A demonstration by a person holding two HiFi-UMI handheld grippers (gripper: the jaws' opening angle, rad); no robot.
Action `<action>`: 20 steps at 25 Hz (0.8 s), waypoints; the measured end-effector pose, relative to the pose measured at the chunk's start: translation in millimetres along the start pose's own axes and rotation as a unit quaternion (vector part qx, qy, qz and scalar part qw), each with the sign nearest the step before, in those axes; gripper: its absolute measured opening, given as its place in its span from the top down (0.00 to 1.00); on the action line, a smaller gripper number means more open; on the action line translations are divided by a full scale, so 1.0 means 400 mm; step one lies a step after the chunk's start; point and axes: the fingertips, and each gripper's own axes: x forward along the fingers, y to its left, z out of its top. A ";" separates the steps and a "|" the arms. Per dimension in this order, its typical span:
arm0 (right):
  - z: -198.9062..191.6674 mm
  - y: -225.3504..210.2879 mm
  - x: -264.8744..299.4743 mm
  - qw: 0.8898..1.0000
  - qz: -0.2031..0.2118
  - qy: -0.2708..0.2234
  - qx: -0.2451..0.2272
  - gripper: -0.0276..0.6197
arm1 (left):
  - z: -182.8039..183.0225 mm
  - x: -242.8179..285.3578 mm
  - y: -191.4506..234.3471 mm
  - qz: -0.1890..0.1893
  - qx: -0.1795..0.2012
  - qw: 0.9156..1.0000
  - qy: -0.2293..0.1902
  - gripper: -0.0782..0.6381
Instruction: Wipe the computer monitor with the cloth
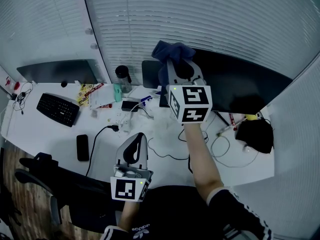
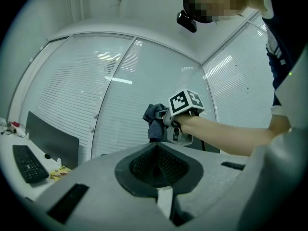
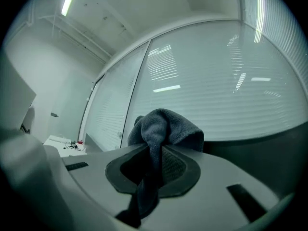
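The right hand-held gripper (image 1: pixel 175 64) is raised and its jaws are pinching a dark blue cloth (image 1: pixel 170 51), which bunches above the jaws. The cloth is at the upper left edge of the black computer monitor (image 1: pixel 235 84) that stands on the white tabletop (image 1: pixel 50 134). The left hand-held gripper (image 1: pixel 138 140) is low, near the person's body, with its jaws pressed together and nothing between them.

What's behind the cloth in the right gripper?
Blinds above, and the monitor below. The cloth covers part of the monitor's top edge, so I cannot tell whether it touches the screen.
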 end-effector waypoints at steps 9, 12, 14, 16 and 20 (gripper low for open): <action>0.042 0.012 -0.018 1.000 0.014 -0.016 -0.004 0.89 | 0.009 -0.008 -0.013 -0.011 0.002 1.000 -0.003 0.88; 0.068 0.022 -0.069 0.999 0.027 -0.031 -0.003 0.89 | 0.008 -0.010 -0.022 -0.012 0.002 1.000 0.006 0.88; 0.079 0.016 -0.116 0.999 0.033 -0.041 -0.004 0.89 | 0.013 -0.006 -0.039 -0.016 0.003 1.000 0.002 0.88; 0.086 -0.004 -0.168 0.998 0.033 -0.047 -0.007 0.89 | 0.012 -0.003 -0.062 -0.026 0.007 1.000 0.001 0.88; 0.102 -0.077 -0.287 0.998 0.016 -0.052 -0.012 0.89 | 0.015 0.006 -0.134 -0.052 0.006 0.999 -0.003 0.88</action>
